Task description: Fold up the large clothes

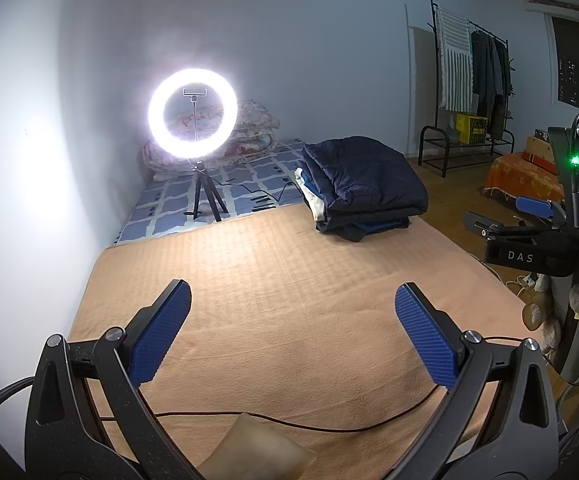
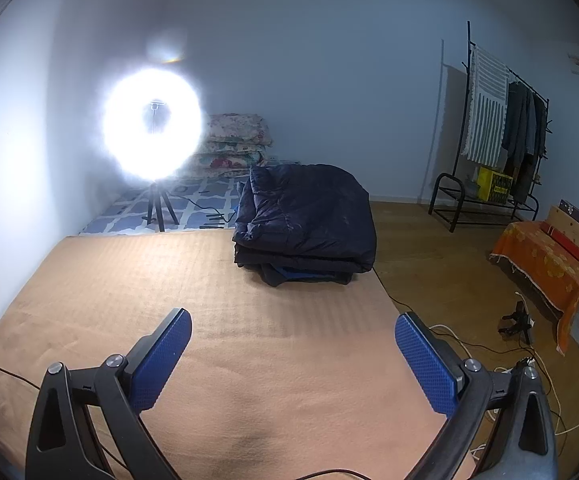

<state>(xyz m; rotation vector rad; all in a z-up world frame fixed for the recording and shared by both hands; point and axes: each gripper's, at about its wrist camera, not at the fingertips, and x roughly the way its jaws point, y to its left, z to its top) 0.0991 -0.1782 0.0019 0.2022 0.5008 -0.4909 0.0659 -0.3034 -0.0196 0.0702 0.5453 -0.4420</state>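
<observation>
A stack of folded clothes topped by a dark navy padded jacket [image 1: 365, 184] lies at the far right corner of the tan blanket [image 1: 273, 280]; it also shows in the right wrist view [image 2: 305, 220]. My left gripper [image 1: 292, 308] is open and empty, held above the blanket well short of the stack. My right gripper [image 2: 293, 340] is open and empty, also above the blanket [image 2: 169, 288] and short of the stack. The right gripper's body [image 1: 529, 240] shows at the right edge of the left wrist view.
A lit ring light on a tripod [image 1: 191, 120] stands behind the blanket on a blue patterned mat [image 1: 193, 196], with floral quilts [image 2: 237, 140] stacked by the wall. A dark cable [image 1: 289, 424] crosses the near blanket. A clothes rack [image 2: 501, 128] and orange-covered box [image 2: 549, 264] stand right, on wooden floor.
</observation>
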